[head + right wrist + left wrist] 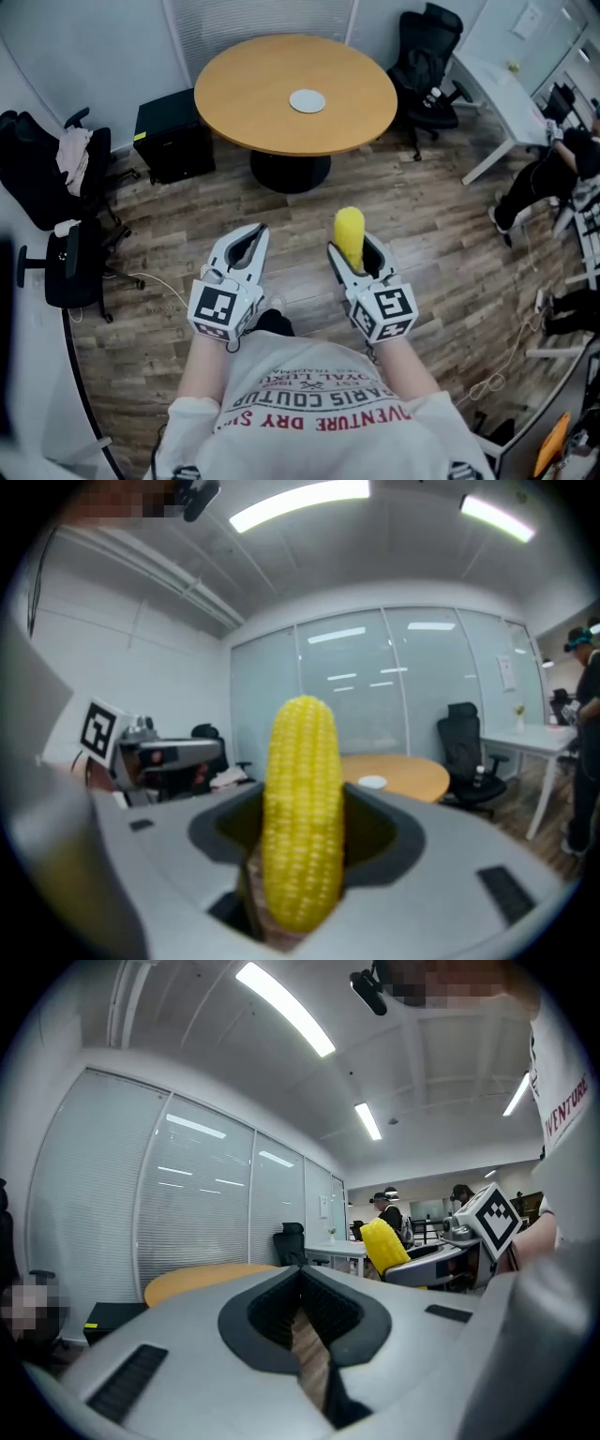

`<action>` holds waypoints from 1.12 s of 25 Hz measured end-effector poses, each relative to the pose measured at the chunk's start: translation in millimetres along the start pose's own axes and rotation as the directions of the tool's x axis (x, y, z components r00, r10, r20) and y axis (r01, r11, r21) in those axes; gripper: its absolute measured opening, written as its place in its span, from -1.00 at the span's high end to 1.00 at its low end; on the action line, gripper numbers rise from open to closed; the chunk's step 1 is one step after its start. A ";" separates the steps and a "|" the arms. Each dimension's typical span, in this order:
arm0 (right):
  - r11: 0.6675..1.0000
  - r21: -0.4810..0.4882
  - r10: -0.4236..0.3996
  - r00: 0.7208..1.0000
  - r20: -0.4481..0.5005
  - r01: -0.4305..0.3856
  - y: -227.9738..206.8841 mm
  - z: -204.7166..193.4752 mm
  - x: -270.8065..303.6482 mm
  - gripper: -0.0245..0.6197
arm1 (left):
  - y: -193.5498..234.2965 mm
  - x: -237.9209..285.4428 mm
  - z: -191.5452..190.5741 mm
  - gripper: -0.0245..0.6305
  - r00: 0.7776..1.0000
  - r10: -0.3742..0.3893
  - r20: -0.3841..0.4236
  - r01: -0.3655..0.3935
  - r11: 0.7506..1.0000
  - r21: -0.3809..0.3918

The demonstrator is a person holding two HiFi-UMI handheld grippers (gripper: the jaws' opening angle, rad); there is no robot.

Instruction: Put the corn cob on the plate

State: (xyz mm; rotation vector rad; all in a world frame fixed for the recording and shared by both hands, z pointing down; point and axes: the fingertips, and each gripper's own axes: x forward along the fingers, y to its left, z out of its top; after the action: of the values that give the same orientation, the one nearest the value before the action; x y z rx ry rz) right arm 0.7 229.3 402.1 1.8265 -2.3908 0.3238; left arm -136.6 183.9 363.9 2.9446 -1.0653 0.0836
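Just beyond the person's shirt (319, 412), the right gripper (354, 258) clamps the corn cob (350, 232) upright. To its left, the left gripper (249, 240) is closed on nothing. Far ahead, the plate (307, 100) sits on the round table (244, 94).

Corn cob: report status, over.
Right gripper shut on corn cob, cob upright. Left gripper shut, empty. Plate bare on round table ahead. Nothing in the way seen.

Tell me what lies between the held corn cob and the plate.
In the head view, only wood floor and the table's bare top lie there.
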 end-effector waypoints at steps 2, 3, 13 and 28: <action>1.000 0.004 -0.005 1.000 -0.008 0.005 -2.1 5.1 30.9 0.11 | 29.5 16.6 -0.4 0.82 1.000 -0.007 -0.003 0.007 1.000 -0.006; 1.000 0.008 -0.008 1.000 -0.012 0.008 -3.0 7.8 45.6 0.11 | 44.3 24.6 -0.6 0.82 1.000 -0.010 -0.006 0.010 1.000 -0.007; 1.000 0.021 -0.022 1.000 -0.017 0.022 -26.2 33.2 162.5 0.11 | 149.3 100.5 -4.0 0.82 0.999 -0.025 -0.039 0.024 0.999 -0.043; 0.995 0.042 0.096 0.993 -0.064 -0.093 -145.9 35.3 301.2 0.11 | 208.2 244.4 -30.1 0.82 0.990 0.092 -0.107 -0.097 0.994 -0.045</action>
State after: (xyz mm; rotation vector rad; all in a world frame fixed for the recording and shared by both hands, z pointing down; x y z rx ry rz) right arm 62.0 -98.3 448.5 1.6937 -2.4472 0.4362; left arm -83.7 -131.6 405.0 2.8099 -1.1734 0.2068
